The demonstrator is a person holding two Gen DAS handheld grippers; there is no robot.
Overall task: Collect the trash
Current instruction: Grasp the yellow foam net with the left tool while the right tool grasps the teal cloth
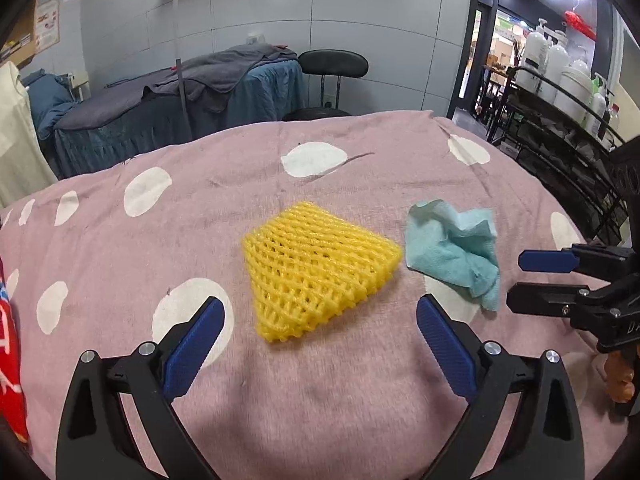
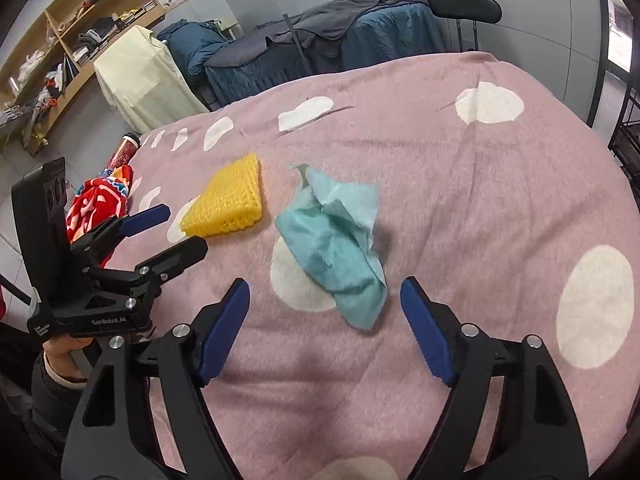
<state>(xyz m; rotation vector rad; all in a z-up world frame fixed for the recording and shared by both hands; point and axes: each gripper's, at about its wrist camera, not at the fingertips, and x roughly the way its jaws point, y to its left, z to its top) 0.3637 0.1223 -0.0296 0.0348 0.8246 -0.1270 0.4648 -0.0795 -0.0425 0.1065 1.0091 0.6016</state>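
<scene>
A yellow foam net sleeve (image 1: 316,272) lies flat on the pink dotted blanket (image 1: 320,400). Its near corner reaches in between the fingers of my left gripper (image 1: 320,308), which stands open and clear of it on both sides. Just right of it lies a crumpled teal tissue (image 1: 456,252). In the right wrist view the tissue (image 2: 336,240) has its near end between the fingers of my right gripper (image 2: 325,286); the jaws are open and the blue pads are not touching it. The net (image 2: 228,204) sits left of the tissue, with the left gripper (image 2: 182,230) beside it, held by a hand (image 2: 64,350).
A red patterned cloth (image 2: 100,204) and a bottle (image 2: 128,148) lie at the blanket's left edge. A black rack with white bottles (image 1: 560,80) stands to the right. Behind are a blue-covered bed (image 1: 200,92), a black stool (image 1: 332,64) and a wooden shelf (image 2: 80,28).
</scene>
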